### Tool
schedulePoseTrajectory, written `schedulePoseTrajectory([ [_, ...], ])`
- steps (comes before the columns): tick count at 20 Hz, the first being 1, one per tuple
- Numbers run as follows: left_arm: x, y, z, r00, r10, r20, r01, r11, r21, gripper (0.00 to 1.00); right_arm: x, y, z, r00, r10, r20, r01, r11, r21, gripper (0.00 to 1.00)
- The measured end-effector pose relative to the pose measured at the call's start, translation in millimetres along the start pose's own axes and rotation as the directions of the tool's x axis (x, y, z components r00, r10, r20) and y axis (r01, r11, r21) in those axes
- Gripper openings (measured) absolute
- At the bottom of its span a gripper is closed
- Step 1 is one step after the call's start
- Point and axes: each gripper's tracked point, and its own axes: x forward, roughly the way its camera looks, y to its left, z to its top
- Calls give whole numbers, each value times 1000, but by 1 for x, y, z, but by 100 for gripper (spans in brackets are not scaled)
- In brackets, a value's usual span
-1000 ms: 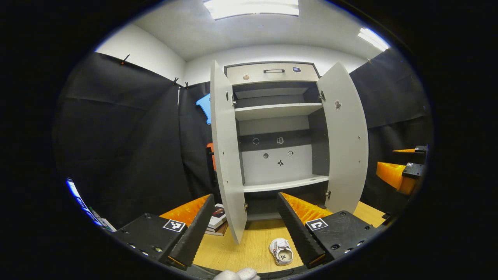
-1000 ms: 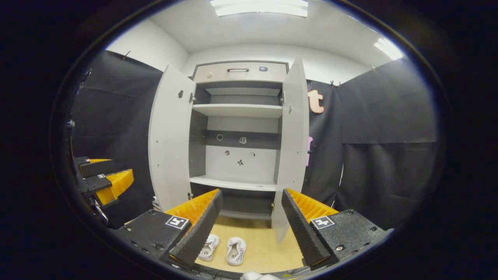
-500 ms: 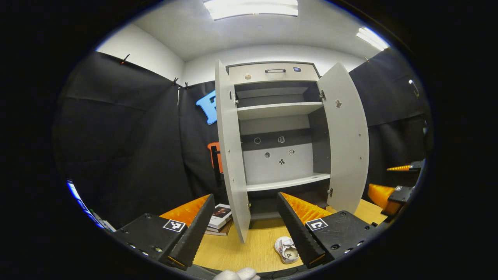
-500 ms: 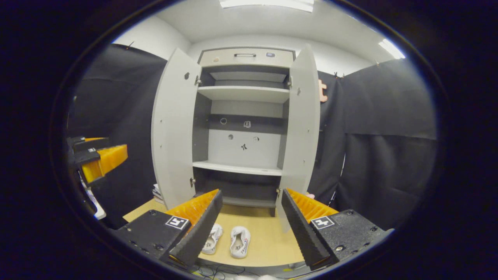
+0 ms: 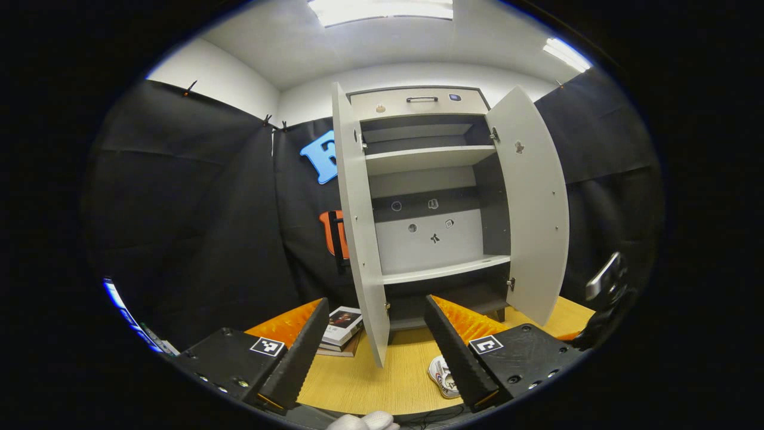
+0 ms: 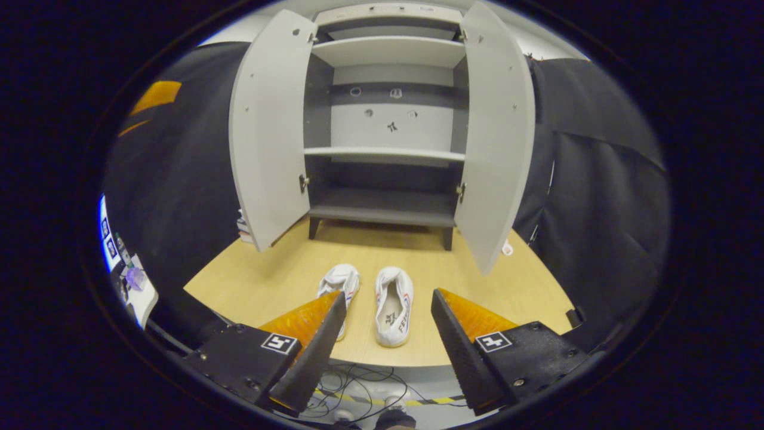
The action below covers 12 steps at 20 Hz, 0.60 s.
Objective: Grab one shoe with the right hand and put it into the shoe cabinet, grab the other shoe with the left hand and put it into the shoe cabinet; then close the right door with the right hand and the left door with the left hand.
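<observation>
Two white shoes stand side by side, toes toward the cabinet, near the front edge of the wooden table: the left shoe [image 6: 340, 285] and the right shoe [image 6: 394, 304]. My right gripper [image 6: 388, 292] hangs open above them, tilted down, with the right shoe lying between its fingers in the view and nothing held. The grey shoe cabinet [image 6: 385, 155] stands behind with both doors wide open and bare shelves. My left gripper [image 5: 377, 298] is open and empty, facing the cabinet [image 5: 436, 179]. One shoe [image 5: 443, 377] peeks out beside its right finger.
The open left door [image 5: 358, 239] and right door [image 5: 534, 203] jut out over the table [image 6: 268, 280]. A stack of books [image 5: 340, 325] lies left of the cabinet. Cables hang below the table's front edge [image 6: 364, 382]. Black cloth walls stand on both sides.
My right gripper has tipped downward and moved in over the shoes, which now sit larger between its fingers. The left gripper has drifted slightly; the right gripper's orange fingers have left its right edge.
</observation>
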Motion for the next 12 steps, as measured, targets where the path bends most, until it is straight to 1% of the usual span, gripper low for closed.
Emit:
schedulePoseTrajectory([
  [3,3,2,-6,999,31,-26,-31,999,7,96,53,9,-29,995,39,-96,-39,999,9,88],
  [7,8,5,-11,996,73,-56,-72,997,23,96,113,14,-45,984,65,-166,-59,997,40,83],
  [9,15,8,-10,992,109,-59,-107,994,28,96,136,8,-47,982,44,-183,-42,999,16,80],
  [10,19,7,-10,991,116,-61,-114,993,29,96,148,3,-46,981,29,-190,-28,1000,7,80],
  [12,27,7,-10,989,134,-64,-133,991,29,96,166,2,-51,973,37,-228,-26,998,52,79],
])
